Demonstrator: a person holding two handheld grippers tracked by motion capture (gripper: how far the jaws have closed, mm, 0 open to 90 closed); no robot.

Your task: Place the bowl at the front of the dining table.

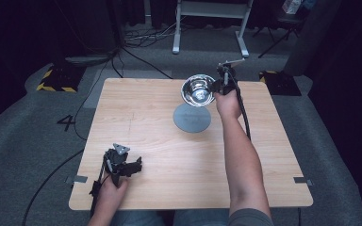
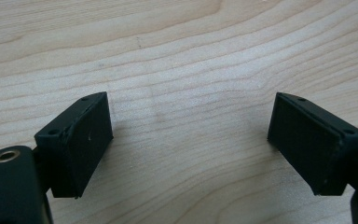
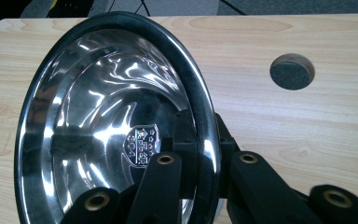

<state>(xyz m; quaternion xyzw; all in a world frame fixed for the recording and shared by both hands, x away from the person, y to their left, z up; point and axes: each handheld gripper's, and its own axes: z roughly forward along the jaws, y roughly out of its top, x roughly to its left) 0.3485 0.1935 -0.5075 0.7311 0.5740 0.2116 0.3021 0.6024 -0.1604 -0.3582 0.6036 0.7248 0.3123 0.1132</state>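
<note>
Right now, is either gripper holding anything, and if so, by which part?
The right gripper holds the shiny metal bowl by its rim, one jaw inside and one outside. The left gripper is open over the wooden table, holding nothing.

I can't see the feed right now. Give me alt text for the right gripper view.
The right gripper is clamped on the rim of a shiny steel bowl, one jaw inside and one outside, holding it tilted above the wooden table. A crest-like stamp marks the bowl's base, and a round hole shows in the tabletop beyond.
</note>
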